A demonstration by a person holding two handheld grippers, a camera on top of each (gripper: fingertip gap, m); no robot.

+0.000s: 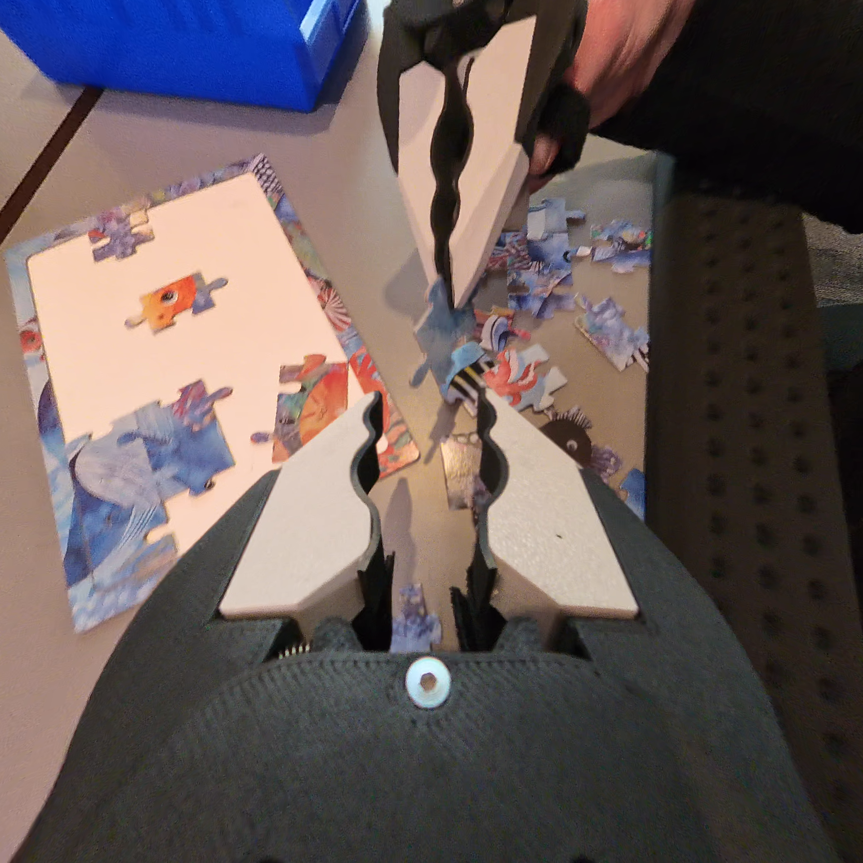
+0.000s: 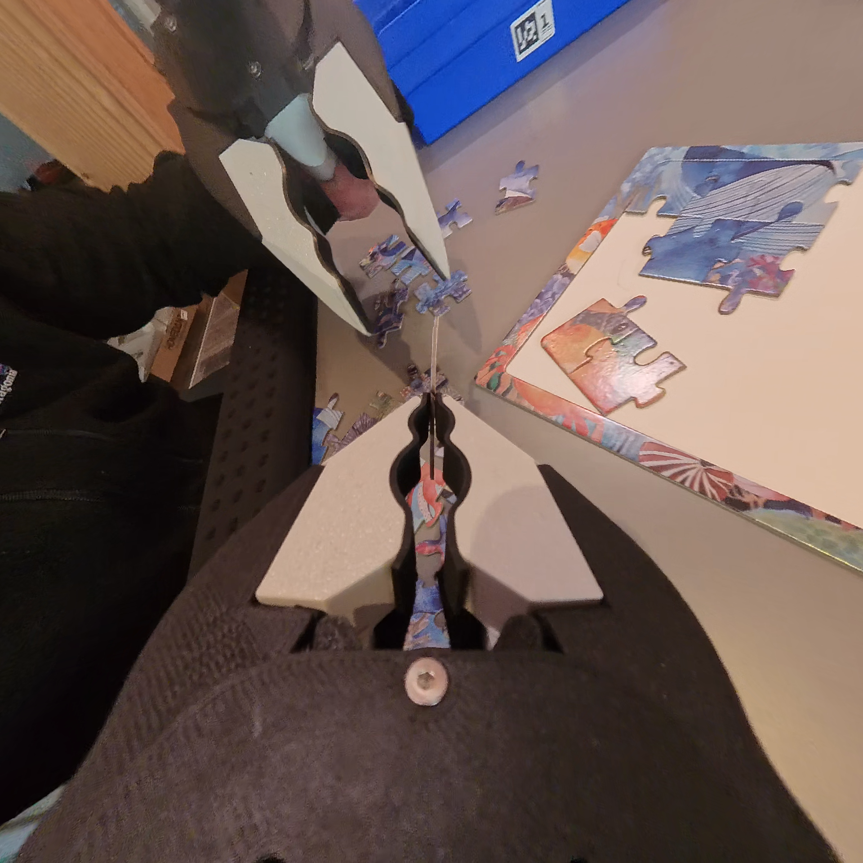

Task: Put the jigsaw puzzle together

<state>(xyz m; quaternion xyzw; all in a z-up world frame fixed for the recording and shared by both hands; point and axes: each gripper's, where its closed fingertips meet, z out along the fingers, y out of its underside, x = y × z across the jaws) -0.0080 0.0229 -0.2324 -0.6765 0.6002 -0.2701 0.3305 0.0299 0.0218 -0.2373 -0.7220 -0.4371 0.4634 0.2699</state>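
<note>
One blue puzzle piece (image 1: 441, 327) hangs clamped in the right gripper (image 1: 446, 299); the left gripper (image 1: 429, 401) waits, fingers apart. Best seated flat, tabs aligned, in the tray (image 1: 154, 355).

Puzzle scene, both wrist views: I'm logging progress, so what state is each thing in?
left gripper: open, empty, above the loose pieces.
right gripper: shut on blue piece.
blue piece: held edge-on, lifted off the table.
puzzle tray: lying flat, mostly unfilled.
whale cluster: joined, seated in the tray.
orange fish piece: lone in the tray.
loose pieces: scattered on the table.
blue bin: contents unseen.
</note>
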